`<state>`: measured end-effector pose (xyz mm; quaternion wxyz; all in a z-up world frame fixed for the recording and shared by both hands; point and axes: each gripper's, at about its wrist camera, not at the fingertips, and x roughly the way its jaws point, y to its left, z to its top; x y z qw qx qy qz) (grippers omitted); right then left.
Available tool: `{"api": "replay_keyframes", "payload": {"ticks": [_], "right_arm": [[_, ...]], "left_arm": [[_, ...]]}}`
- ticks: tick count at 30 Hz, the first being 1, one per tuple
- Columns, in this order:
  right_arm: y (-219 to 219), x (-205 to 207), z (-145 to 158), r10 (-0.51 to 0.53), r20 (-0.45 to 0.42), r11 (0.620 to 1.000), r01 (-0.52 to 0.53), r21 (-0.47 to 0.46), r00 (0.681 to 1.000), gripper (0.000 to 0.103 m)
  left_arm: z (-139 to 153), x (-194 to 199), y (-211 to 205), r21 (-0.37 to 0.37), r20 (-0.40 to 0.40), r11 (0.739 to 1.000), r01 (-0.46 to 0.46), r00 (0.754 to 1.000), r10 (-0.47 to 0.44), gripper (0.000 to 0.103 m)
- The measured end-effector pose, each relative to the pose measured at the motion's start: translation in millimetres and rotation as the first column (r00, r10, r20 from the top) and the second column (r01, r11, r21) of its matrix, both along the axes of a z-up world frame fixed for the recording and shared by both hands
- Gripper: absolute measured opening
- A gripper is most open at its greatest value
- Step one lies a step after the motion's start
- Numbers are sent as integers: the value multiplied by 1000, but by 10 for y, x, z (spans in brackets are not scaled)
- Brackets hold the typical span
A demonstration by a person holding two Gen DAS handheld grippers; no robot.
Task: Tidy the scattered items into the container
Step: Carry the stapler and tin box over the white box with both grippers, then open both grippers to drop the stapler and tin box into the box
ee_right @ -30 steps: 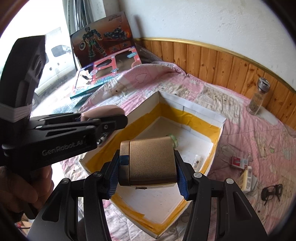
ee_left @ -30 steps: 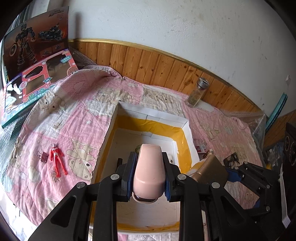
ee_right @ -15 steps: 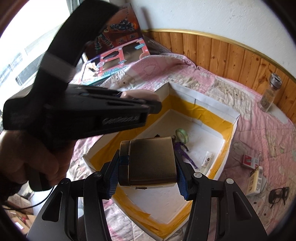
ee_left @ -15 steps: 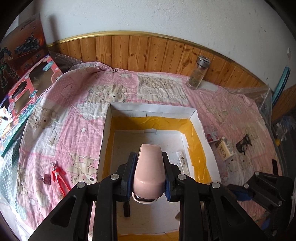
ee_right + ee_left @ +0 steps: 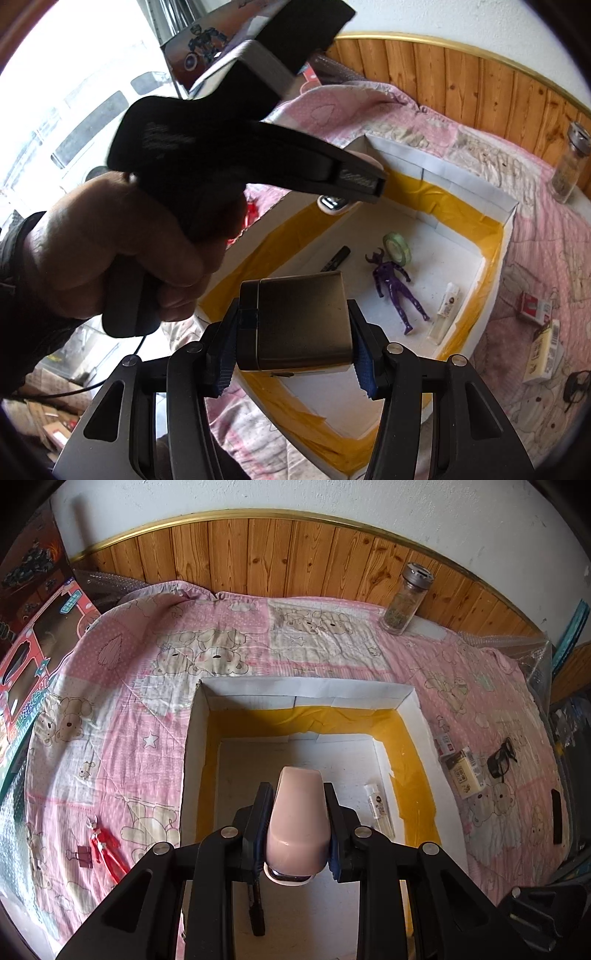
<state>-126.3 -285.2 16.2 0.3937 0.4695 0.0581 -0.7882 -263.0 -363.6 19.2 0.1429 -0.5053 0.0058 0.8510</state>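
The left tool pinches a smooth, rounded pink case above the box, a white-walled carton lined with yellow tape on a pink quilted bed cover. The right tool clamps a boxy bronze case over the box's near edge. Inside lie a purple figure, a tape roll and a tube.

The pink case is smooth, softly glossy plastic; the bronze box has a satin metallic sheen. The container is matt white card lined with shiny yellow tape. Quilted cloth bedspread, varnished wood panelling, clear glass jar.
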Motion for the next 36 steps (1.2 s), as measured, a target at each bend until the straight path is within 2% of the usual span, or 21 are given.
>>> {"api": "replay_keyframes", "payload": {"ticks": [11,19,24,28,33,36], "right_arm": [[-82,-186,-82,8,138,1000,-4,-28,990,55],[-135,-241,-188,29,147,998,-37,48,989,55],[-143,-273,-239,31,152,997,-41,62,988,55],[-138,-301,-244,36,165,997,-46,57,986,55],[-108,-360,-271,66,286,998,-60,-29,956,55],[-195,-316,-280,88,287,996,-90,-9,954,55]], "left_arm": [[-179,-329,-7,-61,42,998,18,999,-16,27],[-342,-482,39,-77,69,997,23,997,-17,27],[-424,-598,21,-83,79,996,8,997,-1,27],[-482,-669,13,-97,86,995,6,996,2,27],[-552,-776,16,-111,106,994,0,994,12,27],[-556,-818,62,-125,109,992,18,994,-5,27]]}}
